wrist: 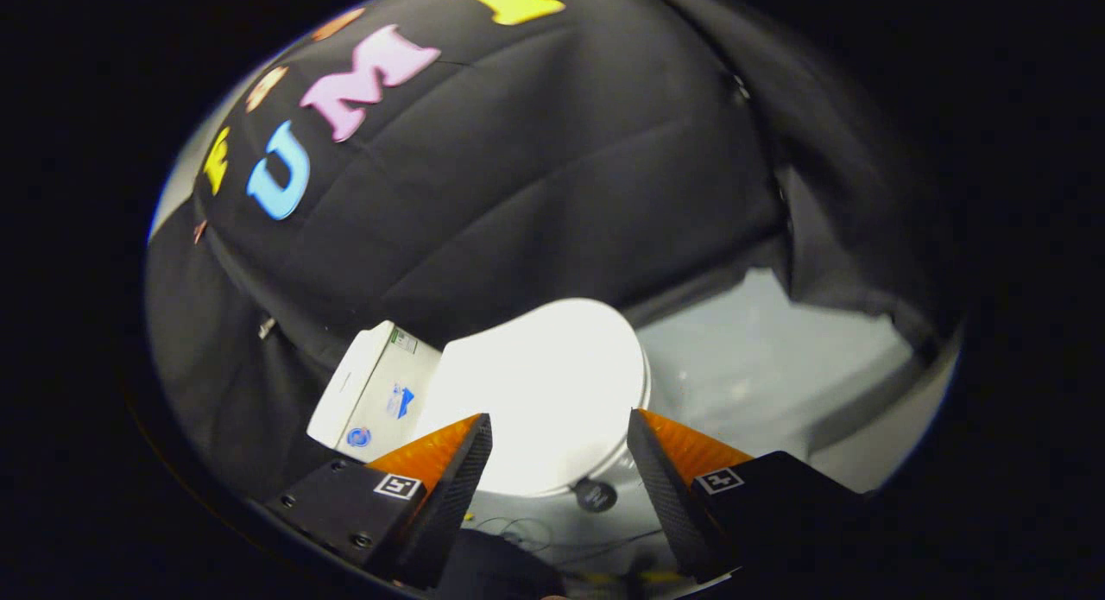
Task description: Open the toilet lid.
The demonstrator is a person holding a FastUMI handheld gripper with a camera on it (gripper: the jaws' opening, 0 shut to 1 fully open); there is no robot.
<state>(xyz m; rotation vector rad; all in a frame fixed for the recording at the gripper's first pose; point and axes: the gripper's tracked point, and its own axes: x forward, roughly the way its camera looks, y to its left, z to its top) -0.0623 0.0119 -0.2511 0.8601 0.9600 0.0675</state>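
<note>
gripper view | step: approaching, judged | gripper (559,462) fingers standing wide, holding nothing | toilet lid (539,384) lying closed on the floor-standing toilet, just beyond the fingers, tank (367,397) behind it | next: reaching under the lid's front edge, likely

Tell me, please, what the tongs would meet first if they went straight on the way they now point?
Most likely the closed white toilet lid: it lies just ahead of the open tongs, showing in the gap between both fingers. Nothing seems to stand between, though depth is hard to judge here.
</note>
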